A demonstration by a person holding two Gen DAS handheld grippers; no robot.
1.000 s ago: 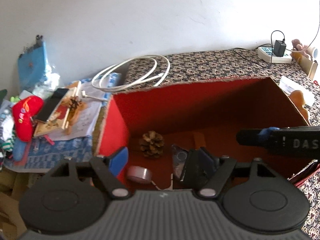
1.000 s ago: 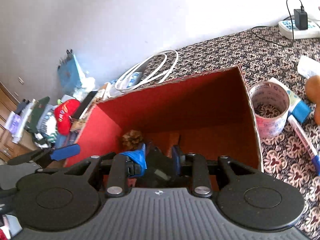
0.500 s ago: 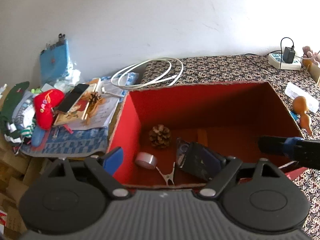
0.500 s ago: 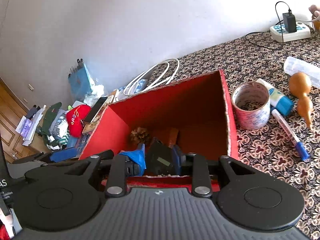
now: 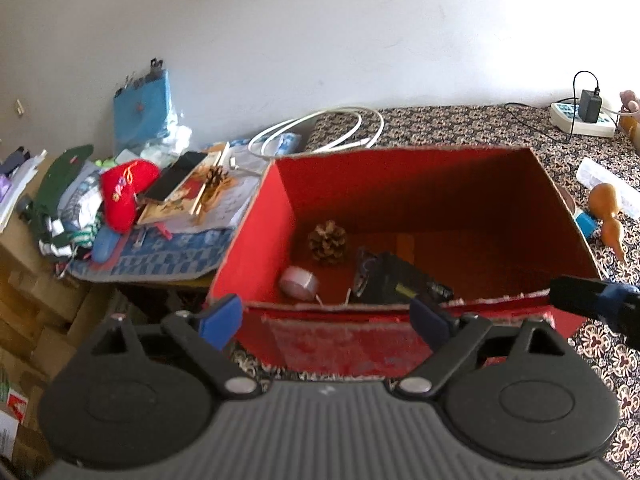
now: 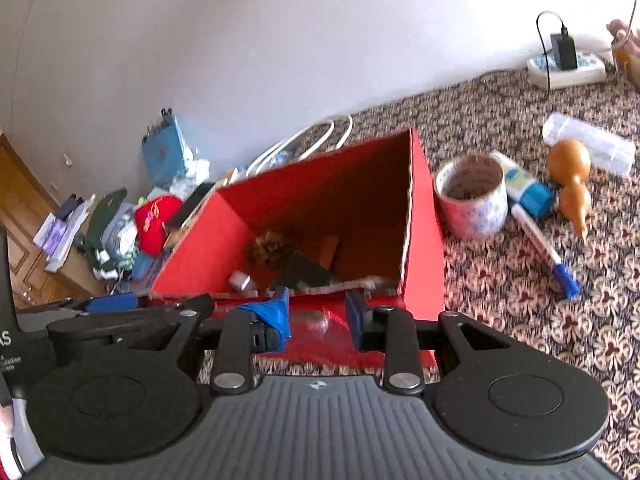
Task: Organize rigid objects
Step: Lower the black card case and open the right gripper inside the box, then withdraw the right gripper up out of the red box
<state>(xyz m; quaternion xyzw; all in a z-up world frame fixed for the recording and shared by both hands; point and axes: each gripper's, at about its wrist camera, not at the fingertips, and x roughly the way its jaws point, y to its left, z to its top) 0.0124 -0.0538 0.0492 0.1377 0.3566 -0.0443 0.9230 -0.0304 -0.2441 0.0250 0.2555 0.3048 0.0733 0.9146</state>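
1. L gripper (image 5: 320,318) hangs just outside the near wall of the red box (image 5: 256,240); jaws have just been opening and stand wide, nothing between them.
2. R gripper (image 6: 316,316) sits at the same near wall, jaws narrow with a small gap, nothing gripped. Its dark finger also shows at 3 o'clock in the left wrist view.
3. Already in the box: pine cone (image 5: 327,240) toward 12 o'clock from the L gripper, a grey tape roll (image 5: 298,282) at 11 o'clock and nearer, a black device (image 5: 404,280) lying at a slant toward 1 o'clock.
4. Still out on the patterned cloth (image 6: 520,280), all to the R of the box: big tape roll (image 6: 472,196) touching or just beside the box's R wall, glue tube (image 6: 528,190) just beyond it, blue-capped marker (image 6: 540,244), gourd (image 6: 572,184), clear tube (image 6: 592,144) farthest out.
5. Key relation, as a judgement: the loose items lie at 1–2 o'clock from the R gripper, w/ the box between them and the L gripper, so the R hand is the nearer one.
6. Marker's long axis runs roughly 11-to-5 o'clock in the right wrist view; jaws would need to close across it, not along it.
7. Big tape roll stands on end, open side up; prob. too wide for jaws as they stand now, so they'd have to open first.
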